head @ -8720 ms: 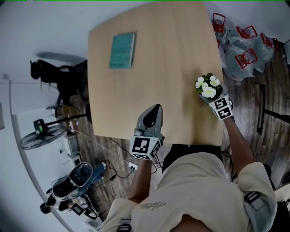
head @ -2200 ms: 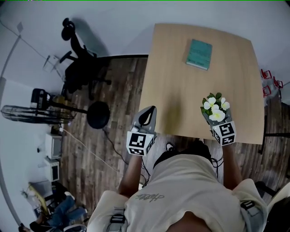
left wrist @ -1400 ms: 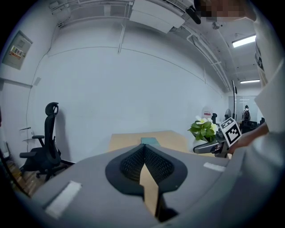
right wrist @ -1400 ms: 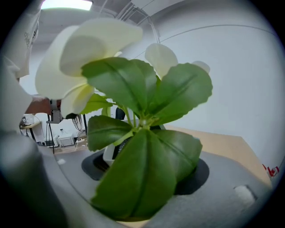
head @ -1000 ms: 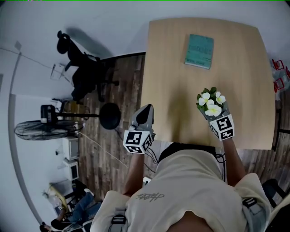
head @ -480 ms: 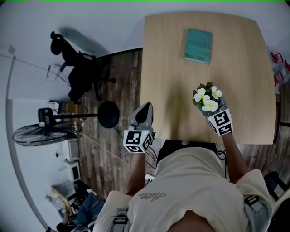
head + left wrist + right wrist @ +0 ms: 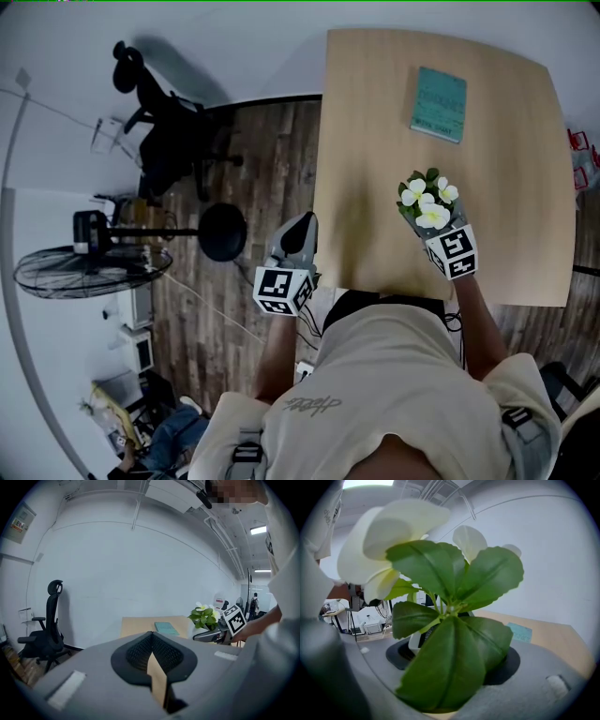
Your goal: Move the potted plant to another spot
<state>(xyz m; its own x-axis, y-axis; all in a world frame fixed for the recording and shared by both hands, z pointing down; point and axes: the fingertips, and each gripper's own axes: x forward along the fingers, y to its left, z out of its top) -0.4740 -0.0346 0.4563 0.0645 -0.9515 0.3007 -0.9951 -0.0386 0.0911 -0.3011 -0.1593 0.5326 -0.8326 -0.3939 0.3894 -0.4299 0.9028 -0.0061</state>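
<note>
The potted plant (image 7: 427, 201), green leaves and white flowers in a small white pot, hangs over the near part of the wooden table (image 7: 375, 141). My right gripper (image 7: 427, 223) is shut on the pot. In the right gripper view the leaves (image 7: 454, 634) fill the frame and hide most of the white pot (image 7: 414, 644) between the jaws. My left gripper (image 7: 300, 230) is shut and holds nothing, just off the table's left edge near the front corner. In the left gripper view its jaws meet, and the potted plant (image 7: 204, 617) shows to the right.
A teal book (image 7: 438, 103) lies at the table's far side. Left of the table, on the wooden floor, stand a black office chair (image 7: 169, 131), a round stool (image 7: 223, 232) and a fan (image 7: 84, 272). Red-framed items (image 7: 581, 159) sit beyond the right edge.
Both grippers have shifted left relative to the table, the plant carried along in the right one. The left gripper now hangs off the table's left edge. Both jaws stay as they were.
</note>
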